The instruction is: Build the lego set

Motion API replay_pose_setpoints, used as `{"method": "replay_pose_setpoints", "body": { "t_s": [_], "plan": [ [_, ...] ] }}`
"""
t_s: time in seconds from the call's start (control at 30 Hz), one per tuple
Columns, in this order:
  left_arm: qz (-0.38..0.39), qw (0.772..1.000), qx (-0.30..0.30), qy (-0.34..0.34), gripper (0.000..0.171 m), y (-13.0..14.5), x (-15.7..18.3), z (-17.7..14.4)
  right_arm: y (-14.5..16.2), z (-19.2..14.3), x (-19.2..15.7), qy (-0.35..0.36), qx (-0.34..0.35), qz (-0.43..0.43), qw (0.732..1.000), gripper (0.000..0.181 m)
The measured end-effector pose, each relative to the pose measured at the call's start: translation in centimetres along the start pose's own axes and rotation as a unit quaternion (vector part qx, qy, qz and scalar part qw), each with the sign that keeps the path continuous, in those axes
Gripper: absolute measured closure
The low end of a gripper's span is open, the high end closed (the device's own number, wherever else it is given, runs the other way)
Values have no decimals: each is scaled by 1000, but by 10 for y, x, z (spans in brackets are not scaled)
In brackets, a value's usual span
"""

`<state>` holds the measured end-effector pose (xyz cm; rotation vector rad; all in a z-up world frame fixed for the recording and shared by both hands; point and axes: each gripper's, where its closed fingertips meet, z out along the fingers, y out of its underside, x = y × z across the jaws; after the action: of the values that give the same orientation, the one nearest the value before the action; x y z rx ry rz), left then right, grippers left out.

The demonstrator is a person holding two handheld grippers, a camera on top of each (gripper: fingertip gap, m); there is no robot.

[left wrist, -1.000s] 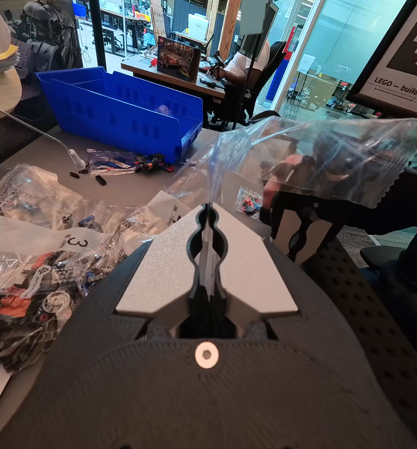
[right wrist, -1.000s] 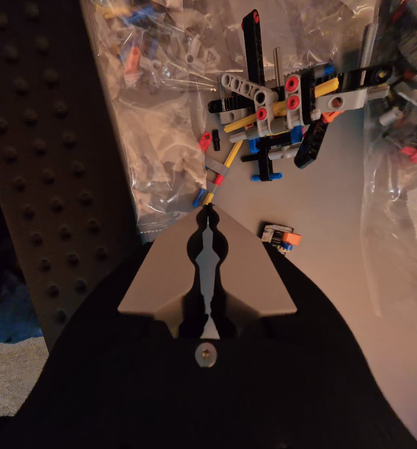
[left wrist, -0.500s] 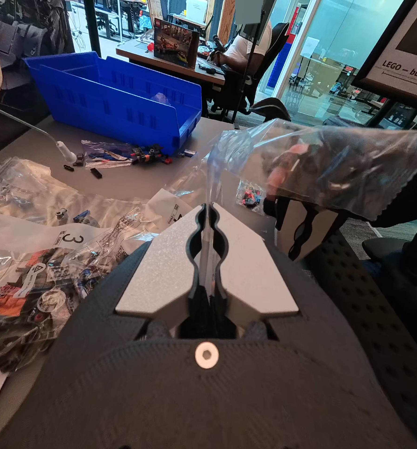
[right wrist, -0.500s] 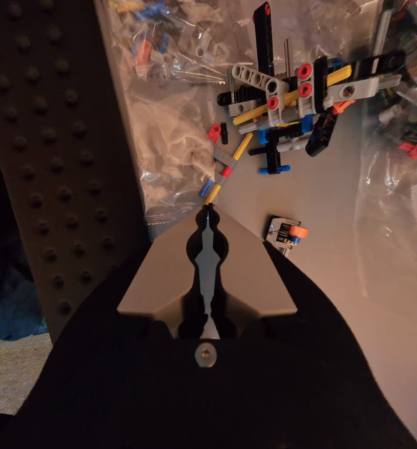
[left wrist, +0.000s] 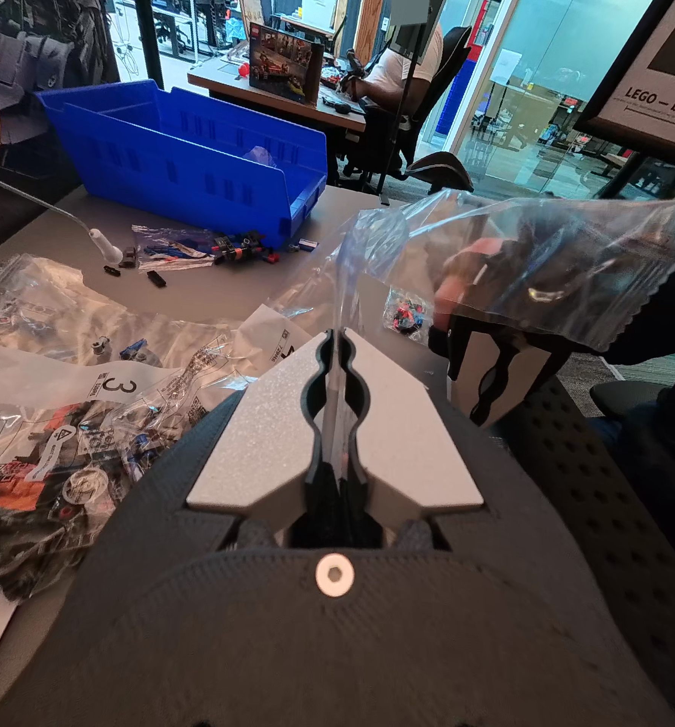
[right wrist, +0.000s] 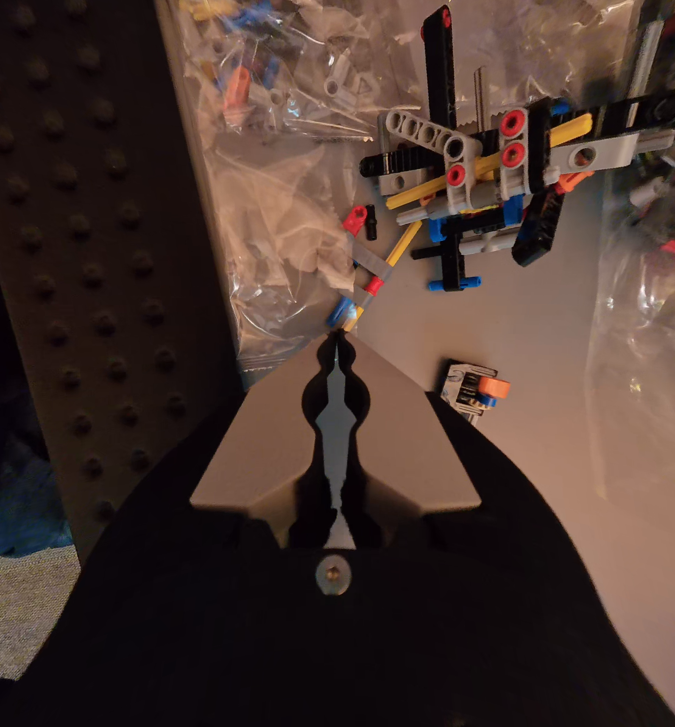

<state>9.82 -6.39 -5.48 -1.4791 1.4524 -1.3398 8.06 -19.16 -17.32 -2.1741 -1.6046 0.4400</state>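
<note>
We work at a grey table [left wrist: 217,287] in an open office: behind it stands a second desk with a boxed set [left wrist: 284,63] on it and a seated person [left wrist: 402,78] in a black chair, and glass walls run to the right.

On our table a blue plastic bin [left wrist: 194,173] sits at the far side, with a small torn bag and a few loose black, red and blue pieces [left wrist: 241,248] just in front of it. Numbered bags of parts [left wrist: 52,432] lie heaped at the left. A white-tipped cable [left wrist: 103,244] reaches in from the left edge.

Our left gripper [left wrist: 336,334] has its fingers pressed together on the edge of a clear plastic bag [left wrist: 544,271], which is lifted off the table and stretches to the right. Through that bag we see the right gripper [left wrist: 501,377], dim and partly hidden.

In the right wrist view, under warm dim light, our right gripper [right wrist: 337,334] has its tips closed together; we cannot tell whether anything is caught between them. Just beyond them a yellow axle with grey, red and blue pieces [right wrist: 371,275] lies on the table, and farther on rests the partly built lego assembly [right wrist: 493,169] of black, grey, yellow and blue beams. A small sticker-faced piece with an orange part [right wrist: 473,385] lies to the right, and clear bags [right wrist: 280,196] crowd both sides.
</note>
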Motion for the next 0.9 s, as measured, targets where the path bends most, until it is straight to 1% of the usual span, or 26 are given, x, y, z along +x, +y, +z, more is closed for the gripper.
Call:
{"method": "replay_pose_setpoints", "body": {
  "t_s": [0.57,0.7,0.83,0.9],
  "plan": [
    [-4,1000,-3,0,169,2,-1,1,-4,-2,2,7,3,-9,1000,181],
    [-4,1000,-1,-1,169,1,-2,0,0,-16,17,30,16,12,999,181],
    [-4,1000,-3,0,169,2,-2,0,4,-39,39,63,38,45,996,175],
    [-4,1000,-3,0,169,2,-2,0,7,-48,46,69,46,59,995,172]
  ]
}}
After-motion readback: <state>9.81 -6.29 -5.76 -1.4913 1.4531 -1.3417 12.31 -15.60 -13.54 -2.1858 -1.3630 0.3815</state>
